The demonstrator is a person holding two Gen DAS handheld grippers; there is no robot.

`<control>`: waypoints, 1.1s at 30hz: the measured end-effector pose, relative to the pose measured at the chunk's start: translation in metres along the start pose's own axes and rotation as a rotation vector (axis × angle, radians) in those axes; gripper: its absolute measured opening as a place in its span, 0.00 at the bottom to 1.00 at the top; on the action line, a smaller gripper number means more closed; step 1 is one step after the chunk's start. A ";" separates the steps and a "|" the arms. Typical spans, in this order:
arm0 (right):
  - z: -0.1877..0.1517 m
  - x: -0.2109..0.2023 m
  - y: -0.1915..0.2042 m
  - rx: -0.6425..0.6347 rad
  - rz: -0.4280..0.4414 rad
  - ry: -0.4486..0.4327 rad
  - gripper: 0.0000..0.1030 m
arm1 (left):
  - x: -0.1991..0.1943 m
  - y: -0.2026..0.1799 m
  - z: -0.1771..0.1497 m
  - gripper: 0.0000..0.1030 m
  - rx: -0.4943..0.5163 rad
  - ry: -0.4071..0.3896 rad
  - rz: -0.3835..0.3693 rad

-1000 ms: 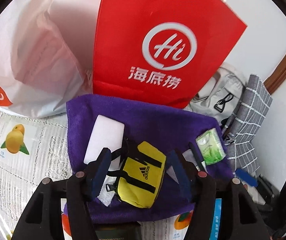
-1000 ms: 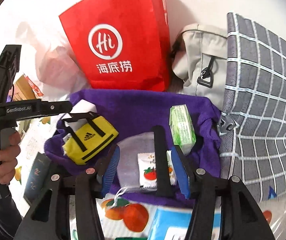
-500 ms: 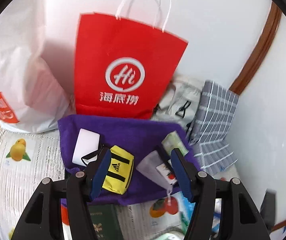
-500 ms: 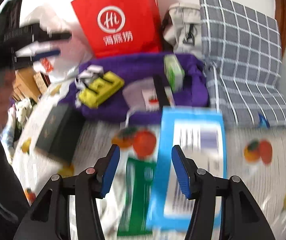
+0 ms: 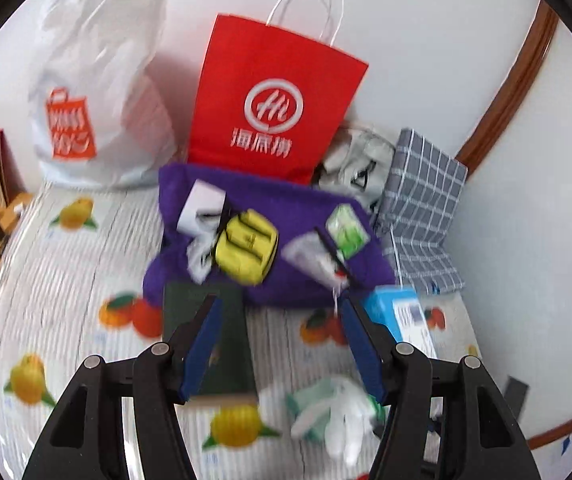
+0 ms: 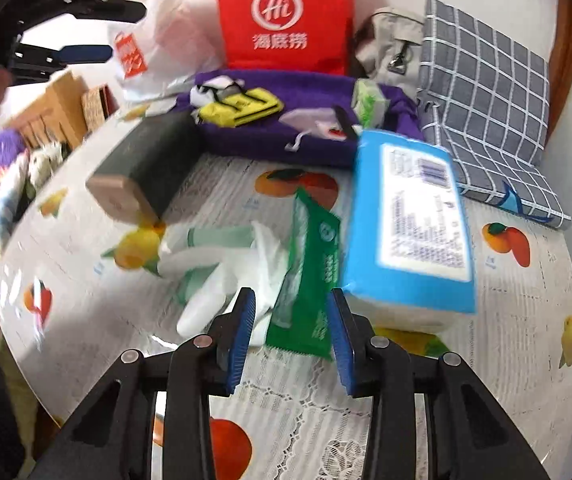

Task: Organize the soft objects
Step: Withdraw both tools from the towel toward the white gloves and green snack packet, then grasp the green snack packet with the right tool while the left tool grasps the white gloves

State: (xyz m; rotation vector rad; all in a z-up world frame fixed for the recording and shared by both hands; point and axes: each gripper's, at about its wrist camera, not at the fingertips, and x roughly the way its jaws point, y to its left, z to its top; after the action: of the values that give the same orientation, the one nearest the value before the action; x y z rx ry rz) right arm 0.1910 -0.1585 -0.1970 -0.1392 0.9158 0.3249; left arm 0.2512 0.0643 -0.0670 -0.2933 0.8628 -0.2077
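Observation:
A purple towel [image 5: 298, 200] [image 6: 278, 84] lies by the wall with a yellow mini bag [image 5: 246, 246] [image 6: 242, 108], a white block [image 5: 200, 204], a green tissue pack [image 5: 346, 230] [image 6: 370, 98] and a grey pouch [image 5: 310, 254] on it. My left gripper [image 5: 280, 344] is open and empty, held above the table in front of the towel. My right gripper [image 6: 291, 338] is open, its jaws either side of a green wipes packet [image 6: 310, 280]. White gloves [image 6: 222, 272] and a blue tissue pack [image 6: 410, 224] lie beside it.
A red paper bag [image 5: 274, 108], a white plastic bag [image 5: 98, 80], a beige bag [image 5: 350, 164] and a grey checked cushion [image 6: 486, 92] stand along the wall. A dark green box [image 6: 146, 160] lies on the fruit-print tablecloth [image 6: 506, 340]. Boxes are at the left.
Both grippers have pulled back from the purple towel toward the table's near side. The right one has dropped low over the green wipes packet.

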 end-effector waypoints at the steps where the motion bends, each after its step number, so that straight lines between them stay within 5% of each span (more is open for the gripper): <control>1: -0.002 0.006 0.003 -0.013 -0.018 0.028 0.35 | -0.002 0.002 -0.006 0.58 -0.007 0.002 -0.003; 4: -0.011 0.009 0.007 -0.043 -0.043 0.014 0.05 | -0.009 0.006 -0.025 0.58 -0.029 0.015 -0.008; 8: -0.020 -0.004 0.002 -0.023 -0.036 -0.015 0.02 | -0.013 0.010 -0.045 0.58 -0.053 0.049 -0.009; 18: -0.044 -0.059 -0.026 0.191 0.228 -0.080 0.01 | -0.027 0.002 -0.091 0.58 -0.078 0.084 -0.021; 22: -0.067 -0.066 -0.041 0.249 0.221 -0.069 0.01 | -0.026 -0.002 -0.109 0.58 -0.089 0.102 -0.028; 30: -0.091 -0.045 -0.056 0.210 0.067 0.029 0.18 | -0.017 -0.007 -0.133 0.58 -0.090 0.133 0.016; 32: -0.089 -0.042 -0.052 0.177 0.065 0.015 0.49 | -0.015 -0.008 -0.135 0.58 -0.083 0.139 0.023; 33: -0.088 -0.041 -0.051 0.166 0.055 0.002 0.56 | -0.015 -0.009 -0.136 0.58 -0.082 0.142 0.025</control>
State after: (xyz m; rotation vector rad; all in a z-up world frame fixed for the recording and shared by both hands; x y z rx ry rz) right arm 0.1184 -0.2377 -0.2182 0.0388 0.9461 0.2983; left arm 0.1370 0.0373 -0.1369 -0.3468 1.0164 -0.1711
